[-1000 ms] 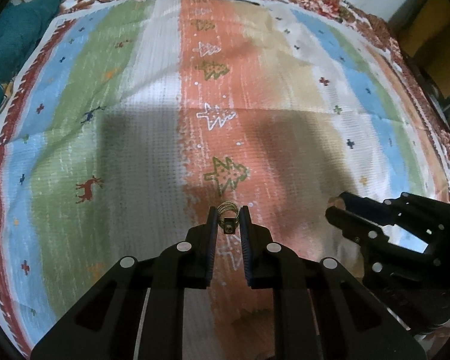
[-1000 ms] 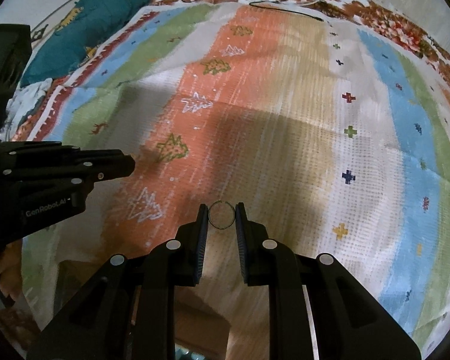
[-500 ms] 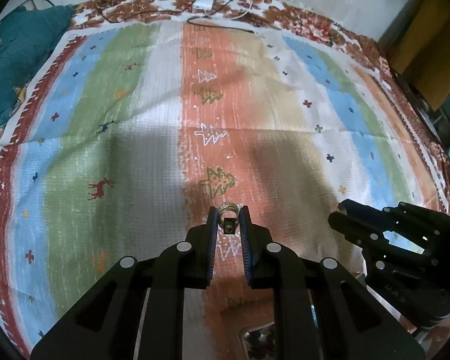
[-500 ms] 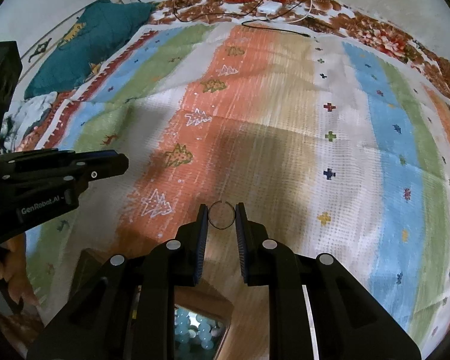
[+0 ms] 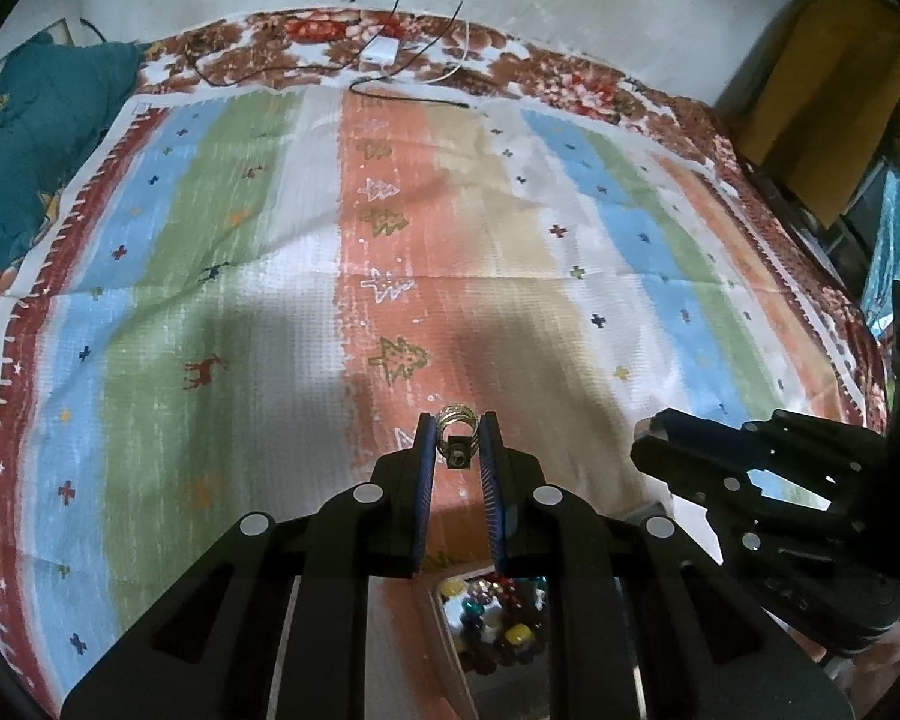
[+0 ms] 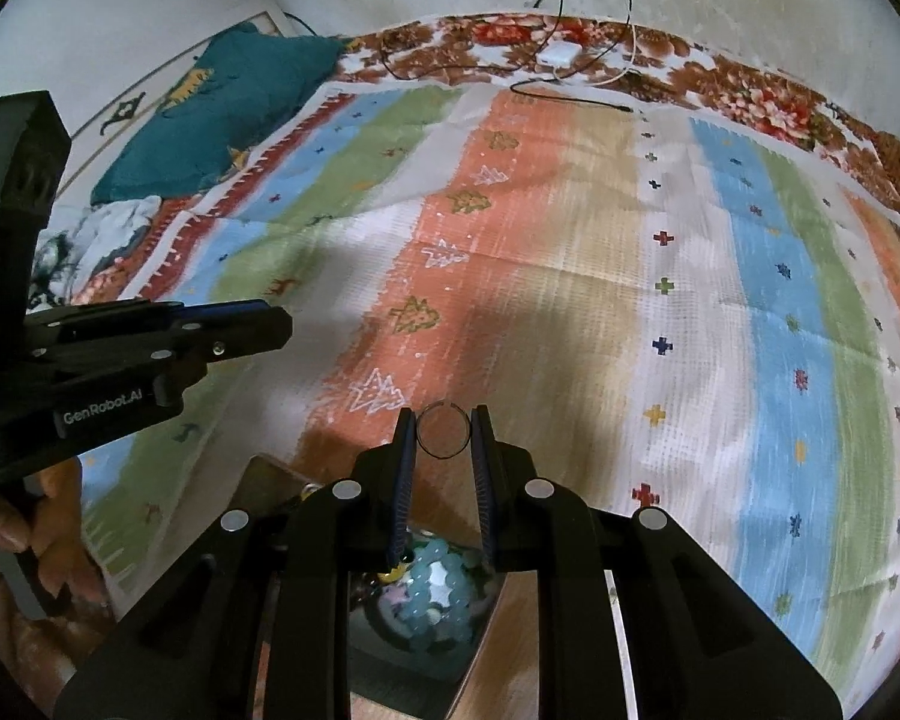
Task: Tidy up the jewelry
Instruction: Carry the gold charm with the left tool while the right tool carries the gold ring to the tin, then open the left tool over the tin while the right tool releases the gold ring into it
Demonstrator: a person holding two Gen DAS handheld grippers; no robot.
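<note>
Holding both pieces pinched snug, left gripper (image 5: 457, 441) on the gold ring (image 5: 457, 420); right gripper (image 6: 444, 433) on the thin hoop (image 6: 444, 431); I'd lower slowly, release over the right compartment.

The striped, tree-and-cross-patterned cloth (image 5: 306, 276) lies flat and bare across its whole middle and far stretch, leaving wide room ahead of both hand-held grippers. Obstacles sit only at the edges: a crumpled teal fabric (image 6: 228, 114) at the far left, a small white adapter with thin black and white cables (image 5: 381, 51) along the far floral border, and yellow-brown cardboard (image 5: 822, 96) at the far right. Close in, a tray of mixed coloured beads (image 5: 498, 618) and a compartment of pale blue beads (image 6: 432, 600) lie directly beneath the fingers, and the right hand-held gripper (image 5: 645, 447) crowds the left one's right side.
</note>
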